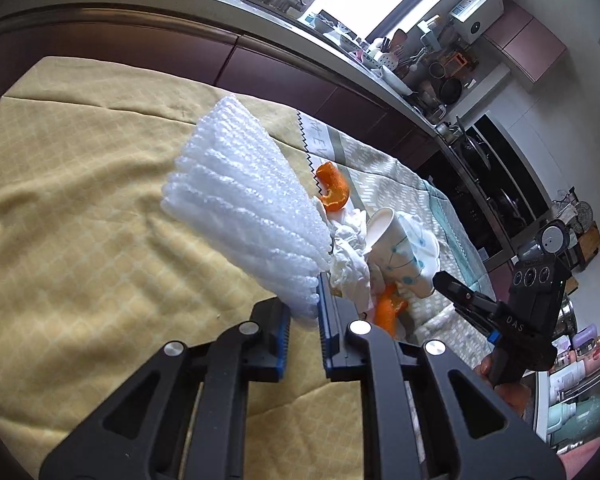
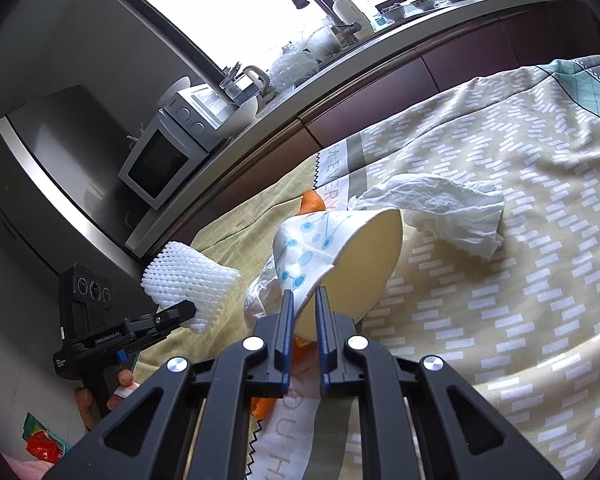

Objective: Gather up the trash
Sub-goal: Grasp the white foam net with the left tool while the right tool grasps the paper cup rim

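Over the cloth, both hands angle downward.

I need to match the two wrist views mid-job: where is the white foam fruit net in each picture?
Left wrist view: the foam net fills the centre, clamped at its lower end in the left tool.
Right wrist view: it sits at lower left, held by that same tool.
Shared landmark: the blue-patterned paper cup, right of the net in both, pinched by the right tool.
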A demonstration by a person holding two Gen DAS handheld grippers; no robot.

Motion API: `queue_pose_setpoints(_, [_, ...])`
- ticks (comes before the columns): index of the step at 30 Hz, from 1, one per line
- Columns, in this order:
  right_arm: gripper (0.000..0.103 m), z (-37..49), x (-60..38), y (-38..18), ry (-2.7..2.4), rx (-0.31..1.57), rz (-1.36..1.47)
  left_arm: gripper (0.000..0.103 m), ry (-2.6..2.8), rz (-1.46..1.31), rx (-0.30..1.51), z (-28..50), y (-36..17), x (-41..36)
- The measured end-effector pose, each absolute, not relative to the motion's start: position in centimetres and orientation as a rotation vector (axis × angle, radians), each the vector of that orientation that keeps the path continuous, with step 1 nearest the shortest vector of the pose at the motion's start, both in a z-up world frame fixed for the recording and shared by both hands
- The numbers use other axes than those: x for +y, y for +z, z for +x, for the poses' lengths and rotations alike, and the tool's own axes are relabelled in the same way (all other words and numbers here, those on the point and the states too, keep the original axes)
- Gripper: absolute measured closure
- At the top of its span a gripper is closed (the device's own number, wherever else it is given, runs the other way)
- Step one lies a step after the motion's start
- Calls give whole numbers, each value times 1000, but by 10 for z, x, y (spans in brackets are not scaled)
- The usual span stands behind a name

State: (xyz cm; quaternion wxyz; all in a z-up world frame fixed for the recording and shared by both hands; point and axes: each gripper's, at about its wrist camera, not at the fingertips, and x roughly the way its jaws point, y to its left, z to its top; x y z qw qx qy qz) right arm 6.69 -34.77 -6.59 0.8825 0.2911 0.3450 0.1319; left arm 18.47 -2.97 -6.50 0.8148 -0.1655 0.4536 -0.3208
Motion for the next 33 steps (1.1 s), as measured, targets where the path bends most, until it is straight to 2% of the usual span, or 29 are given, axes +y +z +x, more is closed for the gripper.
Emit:
queue_pose_setpoints(4, [101, 67, -346, -65, 283, 709, 617, 90, -661, -338, 958, 172, -62, -14])
queue_pose_setpoints(19, [101, 58, -324, -37, 320, 655, 545, 90, -599, -281, 919, 136, -49, 34])
queue_pose_setpoints(28, [97, 69, -323, -51, 274, 725, 544, 90, -600, -281, 908, 125, -47, 44])
queue_pose_setpoints(33, [99, 67, -320, -51, 264, 712, 528, 90, -591, -275, 908, 122, -47, 46])
